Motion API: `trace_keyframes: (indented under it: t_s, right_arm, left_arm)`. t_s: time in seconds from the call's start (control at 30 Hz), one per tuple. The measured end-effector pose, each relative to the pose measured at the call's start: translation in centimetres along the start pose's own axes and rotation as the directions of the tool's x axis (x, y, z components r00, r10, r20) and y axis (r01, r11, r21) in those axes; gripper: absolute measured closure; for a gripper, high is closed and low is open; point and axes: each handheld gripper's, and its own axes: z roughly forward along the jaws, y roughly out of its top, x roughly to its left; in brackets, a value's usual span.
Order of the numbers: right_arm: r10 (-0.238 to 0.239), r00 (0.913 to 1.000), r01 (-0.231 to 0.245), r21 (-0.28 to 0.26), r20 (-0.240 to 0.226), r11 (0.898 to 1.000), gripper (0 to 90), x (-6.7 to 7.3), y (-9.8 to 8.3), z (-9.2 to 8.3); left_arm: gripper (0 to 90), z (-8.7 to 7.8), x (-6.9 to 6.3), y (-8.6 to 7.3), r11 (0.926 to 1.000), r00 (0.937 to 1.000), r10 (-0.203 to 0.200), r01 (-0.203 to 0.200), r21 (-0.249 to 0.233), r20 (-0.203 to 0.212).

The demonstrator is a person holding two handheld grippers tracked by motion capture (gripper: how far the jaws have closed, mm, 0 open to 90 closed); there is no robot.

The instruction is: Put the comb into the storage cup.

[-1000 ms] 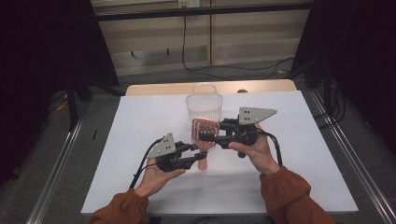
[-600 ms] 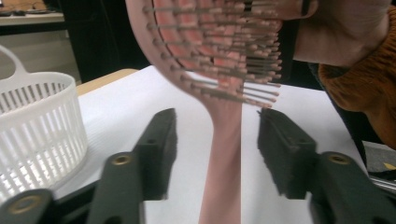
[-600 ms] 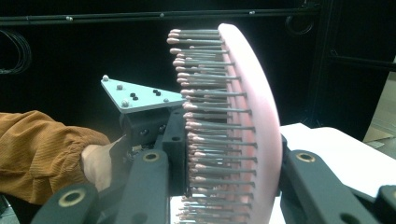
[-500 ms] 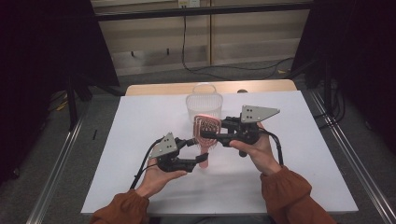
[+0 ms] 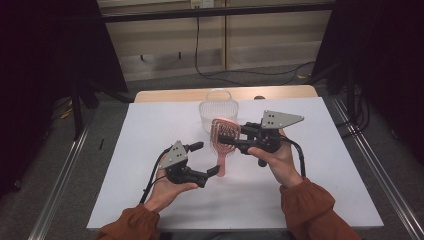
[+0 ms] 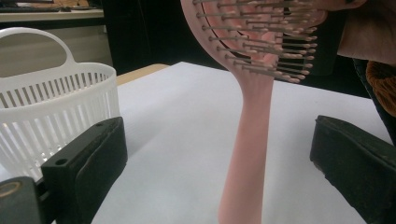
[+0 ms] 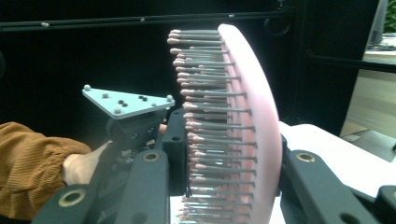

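- On the white worktop [image 5: 310, 190], seen from the high view, my two claws meet over a pink hairbrush [image 5: 223, 145] near the middle of the sheet.
- At the left, my left claw [image 5: 209, 158] rests in my upturned left hand [image 5: 167, 187], its jaws having just been opening; they now stand wide and released, with the brush handle between them but untouched.
- From the left gripper view, the handle [image 6: 247, 154] rises between the two black jaws with clear space on either side, and the bristled head tilts overhead at the top of the frame.
- Further left in that same view, a white slotted basket [image 6: 56, 102] with a looped handle stands on the worktop, just behind the left jaw.
- At centre in the high view, the brush stands upright, handle end down toward the worktop and head up, with the basket [image 5: 218, 111] close behind it near the far edge.
- At the right, my right claw [image 5: 231, 138] is clenched on the head of the brush, held level by my right hand [image 5: 277, 162].
- From the right gripper view, the pink head [image 7: 243, 135] sits edge-on between the jaws, bristles pointing toward the left claw [image 7: 135, 135] and an orange sleeve [image 7: 32, 163] beyond.
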Motion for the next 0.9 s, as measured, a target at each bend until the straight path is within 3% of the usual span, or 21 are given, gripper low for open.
trace_keyframes:
  t_s: [0.2,0.37,0.57,0.8,0.9]
  right_arm:
    - [0.003,0.9997,-0.003,-0.002,0.025,1.0,64.6,-0.2,0.0,-0.3]
    - [0.003,0.9991,-0.003,-0.002,0.043,1.0,64.6,-0.2,0.1,-0.5]
    - [0.007,0.9981,-0.006,-0.008,0.061,1.0,64.6,-0.3,0.2,-0.7]
    - [0.008,0.997,-0.006,-0.016,0.077,1.0,64.6,-0.3,0.3,-0.9]
    - [0.01,0.9966,-0.009,-0.017,0.081,1.0,64.6,-0.4,0.3,-1.0]
  left_arm:
    - [4.2,-0.3,-0.1,0.1,0.9996,0.9996,-0.027,0.027,-0.011,-0.001]
    - [4.1,-0.7,-0.1,0.3,0.9996,0.9996,-0.027,0.026,-0.011,-0.009]
    - [3.7,-1.5,0.1,0.1,0.9978,0.9975,-0.055,0.053,-0.039,-0.044]
    - [2.8,-2.7,0.2,-0.1,0.9979,0.9947,-0.047,0.043,-0.049,-0.091]
    - [2.9,-3.4,0.2,0.0,0.9947,0.9919,-0.067,0.058,-0.085,-0.108]
